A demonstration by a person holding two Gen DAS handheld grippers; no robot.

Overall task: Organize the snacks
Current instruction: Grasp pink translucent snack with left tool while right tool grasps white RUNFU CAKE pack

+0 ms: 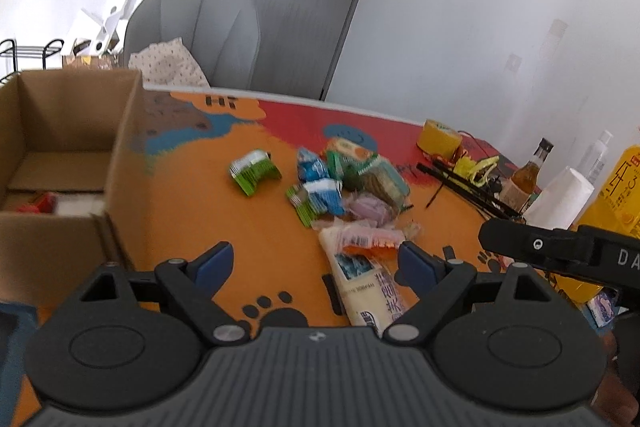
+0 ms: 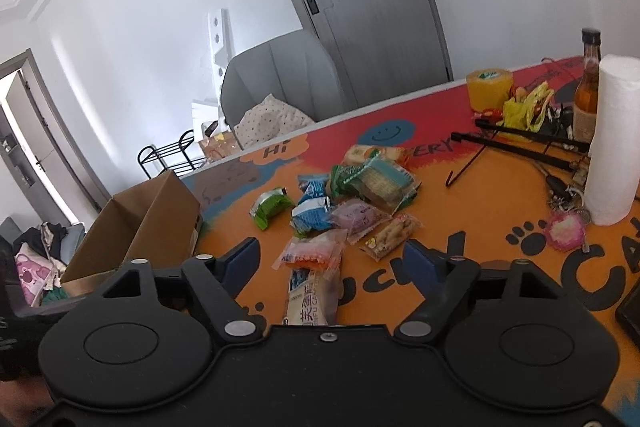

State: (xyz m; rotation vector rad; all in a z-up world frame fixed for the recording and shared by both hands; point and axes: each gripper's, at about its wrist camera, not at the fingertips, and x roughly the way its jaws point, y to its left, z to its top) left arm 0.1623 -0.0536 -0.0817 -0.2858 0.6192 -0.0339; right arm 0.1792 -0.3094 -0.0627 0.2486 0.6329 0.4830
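Both grippers, left (image 1: 316, 265) and right (image 2: 334, 263), are held spread and empty low-centre, lined up for snacks (image 2: 352, 203); box (image 1: 68, 147) waits left.

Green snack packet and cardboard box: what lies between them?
Nothing: in the left wrist view, only bare orange tablecloth separates the green snack packet from the cardboard box.

Small snack packets lie heaped mid-table: a green wafer packet (image 2: 270, 207) apart on the left, blue packets (image 2: 313, 215), a cracker pack (image 2: 380, 179), a lilac packet (image 2: 360, 219). Nearest lies a long white packet (image 2: 308, 301). The open cardboard box (image 1: 68, 147) stands far left, holding a red item (image 1: 38, 203).
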